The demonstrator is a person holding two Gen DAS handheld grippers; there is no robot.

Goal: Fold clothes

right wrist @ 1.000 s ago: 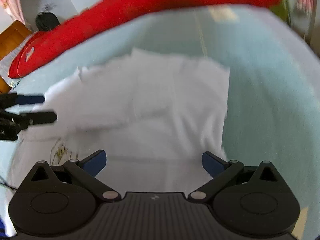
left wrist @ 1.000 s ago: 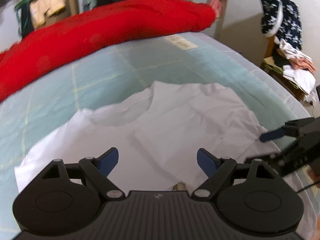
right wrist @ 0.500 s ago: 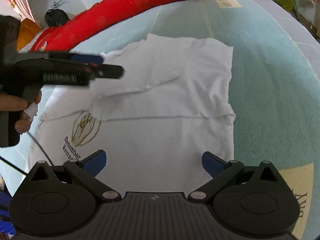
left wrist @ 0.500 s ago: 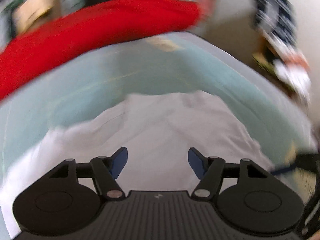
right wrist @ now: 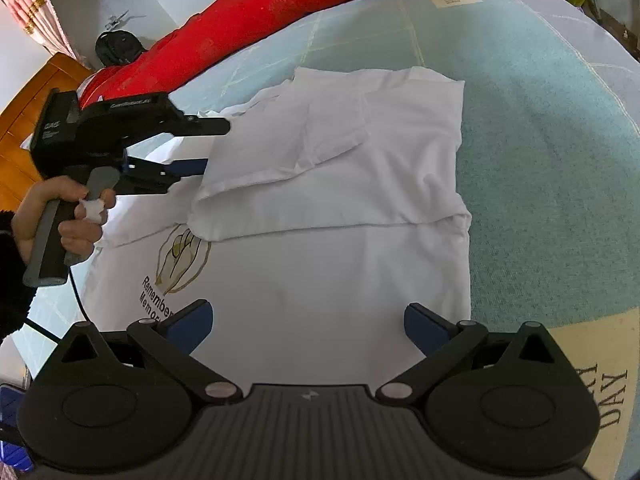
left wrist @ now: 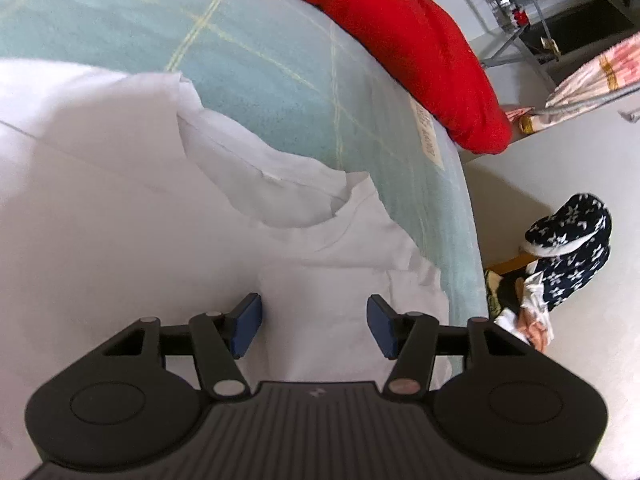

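A white T-shirt point(right wrist: 340, 264) lies flat on the pale blue-green bed sheet point(right wrist: 540, 140). Its far half carries a flap folded across it, and a hand print with black lettering point(right wrist: 176, 264) shows at the near left. A hand holds my left gripper point(right wrist: 202, 146) open at the left end of that flap. In the left wrist view the left gripper point(left wrist: 315, 328) hovers over white cloth just short of the collar point(left wrist: 280, 196). My right gripper point(right wrist: 308, 320) stands open above the shirt's near part, with nothing between its fingers.
A long red blanket point(right wrist: 280, 8) runs along the bed's far side. The bed edge point(left wrist: 464, 240) drops to a grey floor with a dark star-patterned garment pile point(left wrist: 568, 248). Wooden furniture point(right wrist: 32, 100) stands at the left.
My left gripper swept from the shirt's left side in over it, then drew back to the flap's end. Its view has turned toward the collar and bed edge. The right gripper barely moved.
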